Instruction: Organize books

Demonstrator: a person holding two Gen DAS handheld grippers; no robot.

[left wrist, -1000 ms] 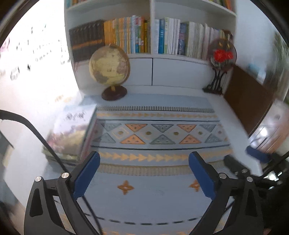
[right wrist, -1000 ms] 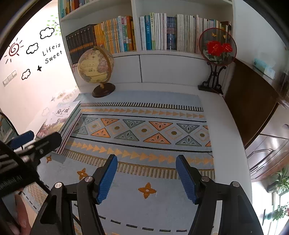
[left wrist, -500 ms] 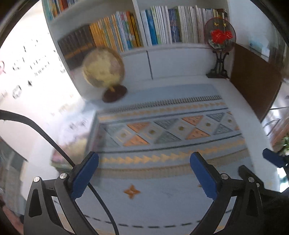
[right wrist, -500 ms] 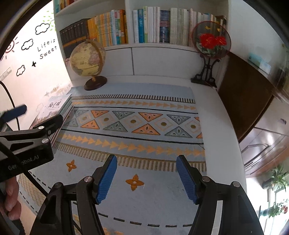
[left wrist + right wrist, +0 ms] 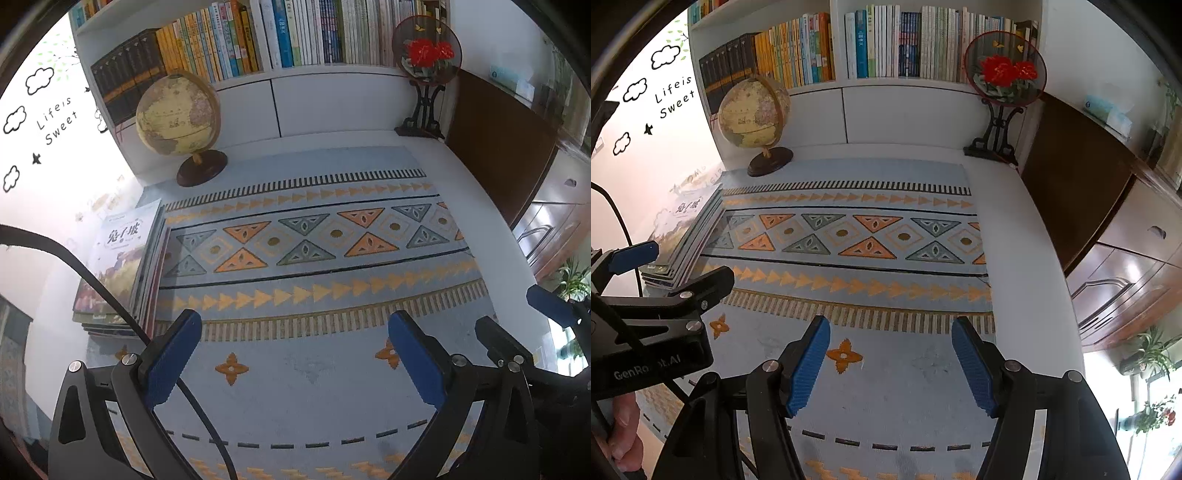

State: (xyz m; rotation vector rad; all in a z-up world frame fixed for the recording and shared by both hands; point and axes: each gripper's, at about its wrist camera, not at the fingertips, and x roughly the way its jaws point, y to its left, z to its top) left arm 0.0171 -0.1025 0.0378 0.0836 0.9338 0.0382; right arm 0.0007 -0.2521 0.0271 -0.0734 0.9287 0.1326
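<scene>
Covering white desk [image 5: 461, 192]: patterned mat [image 5: 295, 266]

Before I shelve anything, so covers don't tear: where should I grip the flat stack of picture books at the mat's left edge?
Take the stack of picture books by its long edge facing the patterned blue mat, coming in from the mat side: it lies flat, the white wall is close behind, and that edge is exposed.
</scene>
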